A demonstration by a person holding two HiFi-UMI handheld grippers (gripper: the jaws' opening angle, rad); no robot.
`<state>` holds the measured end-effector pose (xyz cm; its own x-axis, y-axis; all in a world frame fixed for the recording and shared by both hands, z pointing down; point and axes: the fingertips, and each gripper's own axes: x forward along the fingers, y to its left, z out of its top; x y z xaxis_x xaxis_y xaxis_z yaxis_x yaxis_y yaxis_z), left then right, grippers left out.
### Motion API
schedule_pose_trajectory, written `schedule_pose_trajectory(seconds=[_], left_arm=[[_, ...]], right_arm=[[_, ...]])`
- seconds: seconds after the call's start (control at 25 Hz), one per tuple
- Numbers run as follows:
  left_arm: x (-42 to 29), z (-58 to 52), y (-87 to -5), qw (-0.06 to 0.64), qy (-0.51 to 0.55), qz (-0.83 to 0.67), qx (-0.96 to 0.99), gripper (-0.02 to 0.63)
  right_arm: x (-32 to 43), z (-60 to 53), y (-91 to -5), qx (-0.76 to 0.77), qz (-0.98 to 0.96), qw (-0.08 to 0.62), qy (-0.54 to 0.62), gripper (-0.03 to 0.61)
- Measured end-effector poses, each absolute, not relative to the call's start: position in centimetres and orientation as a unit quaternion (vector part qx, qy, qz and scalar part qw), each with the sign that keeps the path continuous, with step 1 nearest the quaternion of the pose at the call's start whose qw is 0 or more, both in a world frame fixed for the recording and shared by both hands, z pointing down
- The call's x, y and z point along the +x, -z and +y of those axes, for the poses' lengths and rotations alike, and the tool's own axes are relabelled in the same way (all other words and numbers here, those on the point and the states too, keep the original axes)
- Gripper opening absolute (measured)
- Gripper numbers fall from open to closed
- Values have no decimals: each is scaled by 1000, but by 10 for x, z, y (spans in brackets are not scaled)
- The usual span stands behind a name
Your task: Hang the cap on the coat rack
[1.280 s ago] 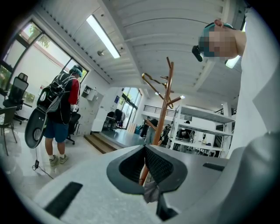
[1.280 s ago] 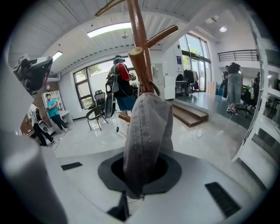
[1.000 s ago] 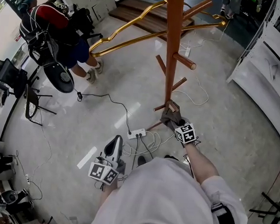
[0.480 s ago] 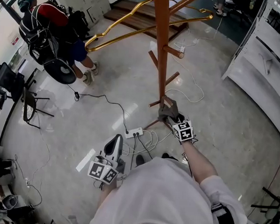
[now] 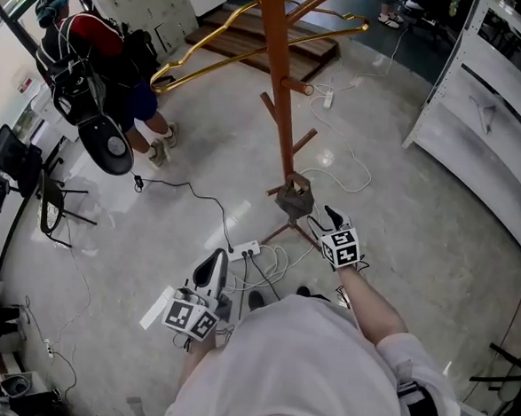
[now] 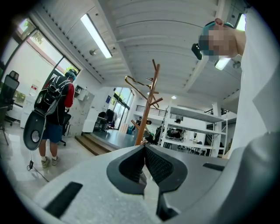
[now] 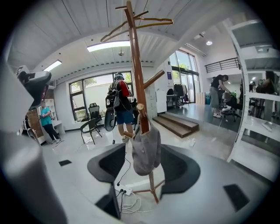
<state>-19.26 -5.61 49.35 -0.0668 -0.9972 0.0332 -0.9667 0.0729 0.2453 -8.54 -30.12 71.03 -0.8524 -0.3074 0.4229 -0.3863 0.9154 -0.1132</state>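
Now we are opening the right gripper, its jaws letting go of the cap, which hangs on the coat rack; our left gripper is closed and empty.

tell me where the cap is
Head view, centre: the grey cap hangs on a low peg of the coat rack, just ahead of the right hand-held gripper, whose jaws are opening with it between them, untouched.

The head view looks steeply down over the person's shoulders at the floor. The right gripper view faces the coat rack closely; the left gripper view, held low, sees it far off.
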Motion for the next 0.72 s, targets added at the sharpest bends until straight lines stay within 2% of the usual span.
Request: schedule_pose_trajectory(seconds=[0.64,0.72], left_arm=[[-158,-91,-470,63,89,-700,706,9],[-154,-95,-465,57,90,-697,709,9]], right_arm=[[-29,-273,-559,174,-982,44,-63,221],[-19,-267,-542,178,-981,28,-75,201]])
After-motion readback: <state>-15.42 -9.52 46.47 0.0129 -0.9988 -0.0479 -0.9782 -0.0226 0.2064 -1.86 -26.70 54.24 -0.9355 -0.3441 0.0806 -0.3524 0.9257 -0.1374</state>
